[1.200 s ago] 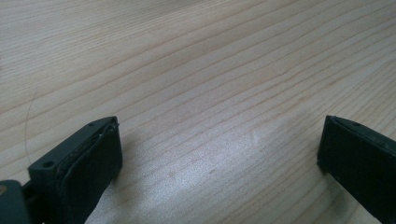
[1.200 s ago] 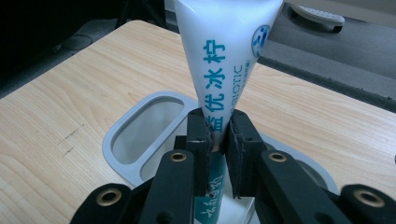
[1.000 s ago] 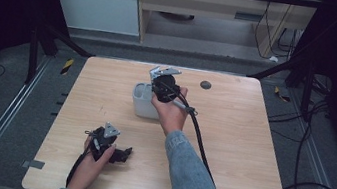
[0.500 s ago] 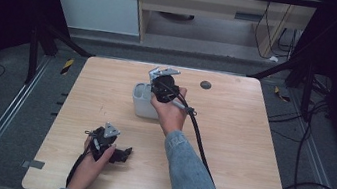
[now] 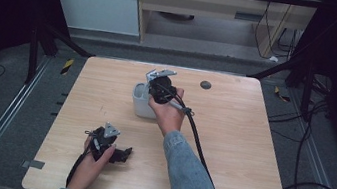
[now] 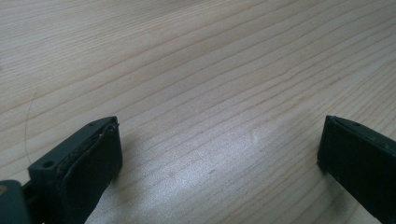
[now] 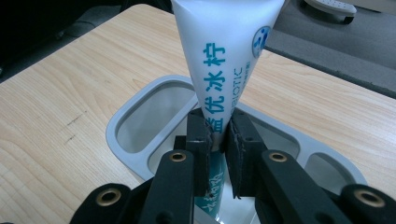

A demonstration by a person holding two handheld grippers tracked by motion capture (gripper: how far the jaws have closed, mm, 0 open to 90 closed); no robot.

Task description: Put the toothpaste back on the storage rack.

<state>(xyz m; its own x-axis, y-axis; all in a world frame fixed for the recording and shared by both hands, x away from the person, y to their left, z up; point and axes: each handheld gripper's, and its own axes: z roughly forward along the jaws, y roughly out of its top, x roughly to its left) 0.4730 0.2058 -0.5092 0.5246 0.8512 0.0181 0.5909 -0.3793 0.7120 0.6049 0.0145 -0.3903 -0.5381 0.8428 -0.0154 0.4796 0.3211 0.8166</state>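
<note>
The right gripper (image 7: 216, 135) has its fingers (image 7: 198, 140) pinched tight on a white tube (image 7: 224, 51) printed with teal lettering; the pads press on the tube from either side, low on its narrow part, and the wide end of the tube rises up and away from the fingers in the right gripper view; the tube stands over a pale grey holder (image 7: 122, 119) with several rounded compartments, and its lower end reaches down between the fingers toward the holder's middle, though which compartment it enters I cannot tell.

In the high view the right gripper (image 5: 157, 83) sits over that holder (image 5: 137, 104), which stands on the wooden surface (image 5: 229, 149) a little behind its centre; the right hand (image 5: 168, 112) grips the tool from the near side, a denim sleeve (image 5: 189, 178) runs back toward the bottom edge, and a black cable (image 5: 197, 139) trails along it.

The left gripper (image 5: 119, 154) lies low near the front left of the surface, well apart from the holder, held by the left hand (image 5: 93, 164); in the left gripper view its fingers (image 6: 88, 158) stand wide apart with nothing between them but bare wood grain.

A small dark round object (image 5: 205, 85) lies on the surface toward the far edge, to the right of the holder.
</note>
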